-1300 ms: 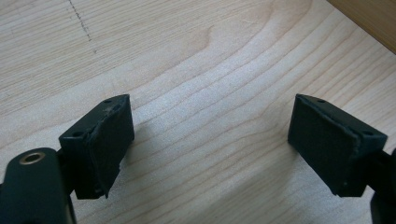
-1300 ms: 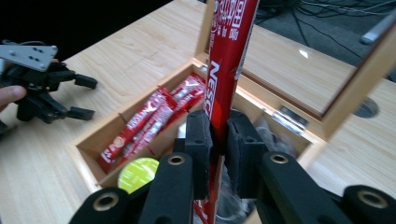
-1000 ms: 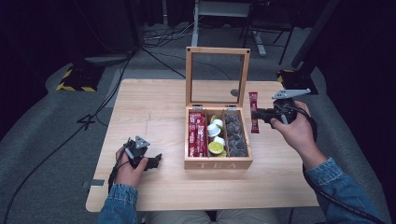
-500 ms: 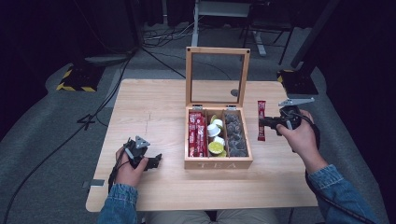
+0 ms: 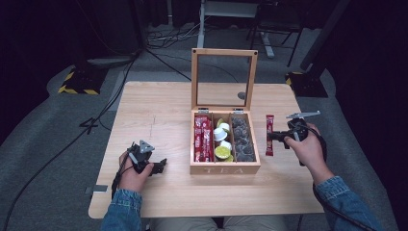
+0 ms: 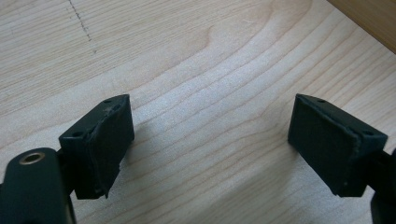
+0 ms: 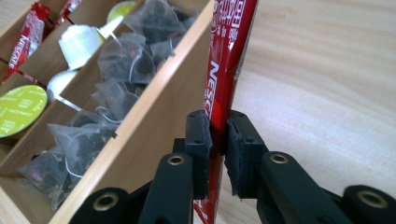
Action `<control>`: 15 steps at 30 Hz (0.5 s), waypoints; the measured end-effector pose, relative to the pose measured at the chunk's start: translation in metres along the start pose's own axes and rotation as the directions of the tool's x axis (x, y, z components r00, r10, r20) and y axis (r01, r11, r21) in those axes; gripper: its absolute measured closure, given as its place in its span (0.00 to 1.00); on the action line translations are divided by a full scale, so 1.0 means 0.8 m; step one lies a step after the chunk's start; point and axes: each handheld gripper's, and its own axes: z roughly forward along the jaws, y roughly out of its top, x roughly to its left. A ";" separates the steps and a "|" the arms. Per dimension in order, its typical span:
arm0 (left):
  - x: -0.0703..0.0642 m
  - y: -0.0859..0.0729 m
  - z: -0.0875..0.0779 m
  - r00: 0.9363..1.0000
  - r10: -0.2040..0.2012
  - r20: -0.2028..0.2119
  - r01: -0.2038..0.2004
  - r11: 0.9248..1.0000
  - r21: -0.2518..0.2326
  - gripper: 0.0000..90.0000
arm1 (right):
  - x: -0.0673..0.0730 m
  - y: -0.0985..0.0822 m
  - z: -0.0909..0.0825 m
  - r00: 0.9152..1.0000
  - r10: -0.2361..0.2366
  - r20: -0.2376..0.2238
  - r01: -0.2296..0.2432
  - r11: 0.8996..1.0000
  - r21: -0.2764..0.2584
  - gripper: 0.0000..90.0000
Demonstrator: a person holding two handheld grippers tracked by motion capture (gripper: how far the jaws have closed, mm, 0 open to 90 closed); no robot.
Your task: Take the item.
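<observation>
My right gripper (image 7: 218,140) is shut on a red coffee stick sachet (image 7: 229,60), pinching it about midway. In the high view that sachet (image 5: 269,134) hangs low over the table just right of the wooden tea box (image 5: 224,168), with the right gripper (image 5: 275,137) beside it. The box has its glass lid up and holds red sachets (image 5: 203,138), white and green capsules (image 5: 222,144) and dark tea bags (image 5: 243,138). My left gripper (image 5: 161,164) rests near the front left of the table; its jaws (image 6: 210,144) stand wide apart over bare wood, with nothing between them.
The box's upright lid (image 5: 224,79) stands behind its compartments. The box's right wall (image 7: 154,112) lies close to the held sachet. Bare table wood (image 5: 159,110) spreads left of the box and to its right (image 7: 327,93). Cables and stands lie on the floor beyond.
My right hand has come down and slightly toward the front with the red sachet, from above the box's right side to just over the table. The left hand has stayed put.
</observation>
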 end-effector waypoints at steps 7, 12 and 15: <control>0.000 0.000 0.000 1.000 0.002 0.001 -0.002 1.000 0.000 0.16 | -0.006 -0.010 0.012 1.000 0.026 -0.008 -0.026 0.999 0.030 0.89; 0.000 0.001 0.001 1.000 -0.003 0.000 0.003 1.000 0.003 0.15 | -0.011 -0.019 0.022 0.997 0.073 -0.028 -0.072 0.996 0.051 0.89; 0.000 0.002 0.001 1.000 0.001 -0.001 -0.001 1.000 0.004 0.15 | -0.014 -0.023 0.024 0.995 0.100 -0.031 -0.098 0.994 0.054 0.89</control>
